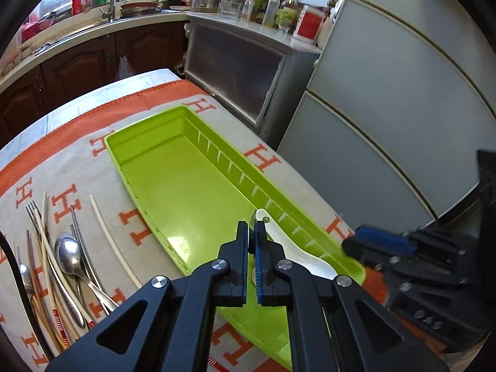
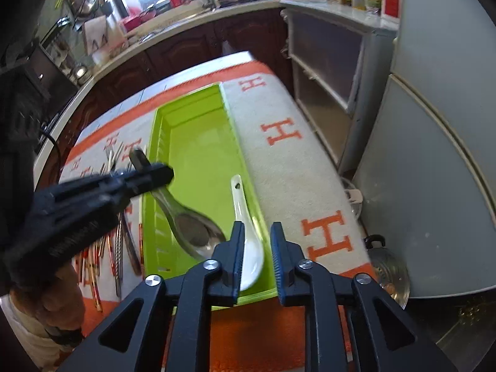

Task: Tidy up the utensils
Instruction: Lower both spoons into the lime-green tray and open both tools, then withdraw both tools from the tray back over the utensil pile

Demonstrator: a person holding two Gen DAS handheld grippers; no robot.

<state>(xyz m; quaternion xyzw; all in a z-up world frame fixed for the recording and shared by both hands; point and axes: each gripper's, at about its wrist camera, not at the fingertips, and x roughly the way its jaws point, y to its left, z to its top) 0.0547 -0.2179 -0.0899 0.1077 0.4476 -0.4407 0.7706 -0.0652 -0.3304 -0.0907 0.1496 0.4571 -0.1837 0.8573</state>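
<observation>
A lime-green utensil tray (image 1: 186,167) lies on an orange-and-cream cloth; it also shows in the right wrist view (image 2: 198,142). A white ceramic spoon (image 2: 248,241) lies inside along its right wall, also seen in the left wrist view (image 1: 297,248). My left gripper (image 1: 251,232) is shut on the handle of a metal spoon (image 2: 192,226), whose bowl hangs over the tray; the left gripper shows in the right wrist view (image 2: 148,167). My right gripper (image 2: 255,232) is open and empty above the white spoon's bowl; it appears in the left wrist view (image 1: 372,241).
Loose spoons, forks and chopsticks (image 1: 62,257) lie on the cloth left of the tray. A grey fridge (image 1: 403,108) and a cabinet (image 1: 235,71) stand right of the table. A pot lid (image 2: 390,276) lies on the floor.
</observation>
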